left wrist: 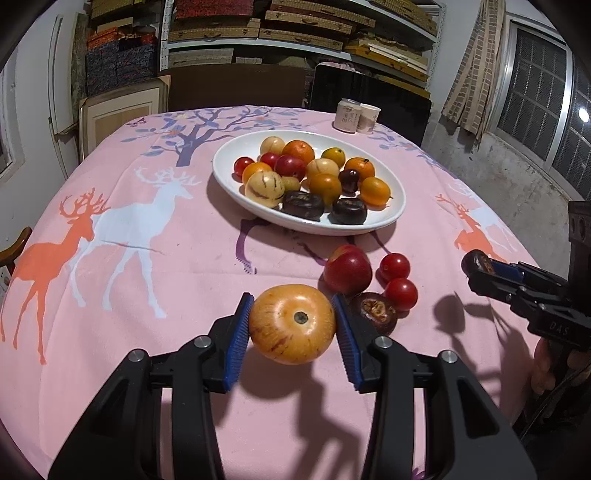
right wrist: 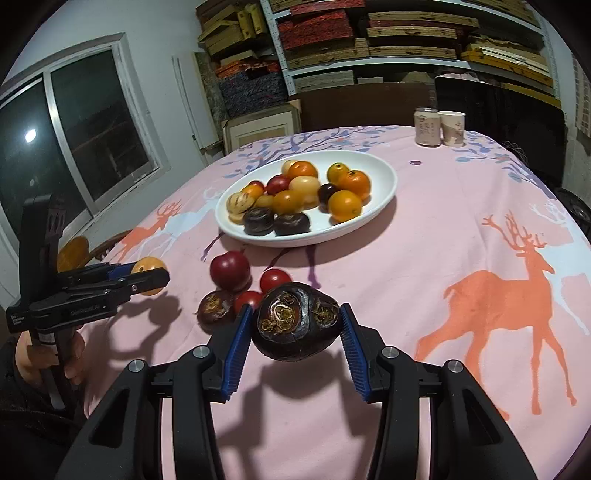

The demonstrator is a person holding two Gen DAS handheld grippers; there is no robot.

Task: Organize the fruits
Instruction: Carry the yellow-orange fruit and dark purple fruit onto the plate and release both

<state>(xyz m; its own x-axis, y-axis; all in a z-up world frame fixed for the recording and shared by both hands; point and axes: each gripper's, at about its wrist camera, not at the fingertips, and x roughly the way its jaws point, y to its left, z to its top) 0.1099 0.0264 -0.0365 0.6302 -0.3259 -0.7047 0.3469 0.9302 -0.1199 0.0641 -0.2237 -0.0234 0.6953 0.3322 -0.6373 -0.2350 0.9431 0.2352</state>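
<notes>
A yellow fruit (left wrist: 291, 328) is held in the left gripper (left wrist: 291, 332) and a dark fruit (right wrist: 297, 321) in the right gripper (right wrist: 295, 328); both seem due to be carried to the white plate (left wrist: 395, 214) and released there.

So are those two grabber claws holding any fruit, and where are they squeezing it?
Yes. The left gripper squeezes a round yellow-orange fruit by its two sides; the right gripper squeezes a dark brown wrinkly fruit by its sides too.

Home storeroom: stacked boxes on shelves (left wrist: 295, 29), clothed table (left wrist: 177, 266).
</notes>
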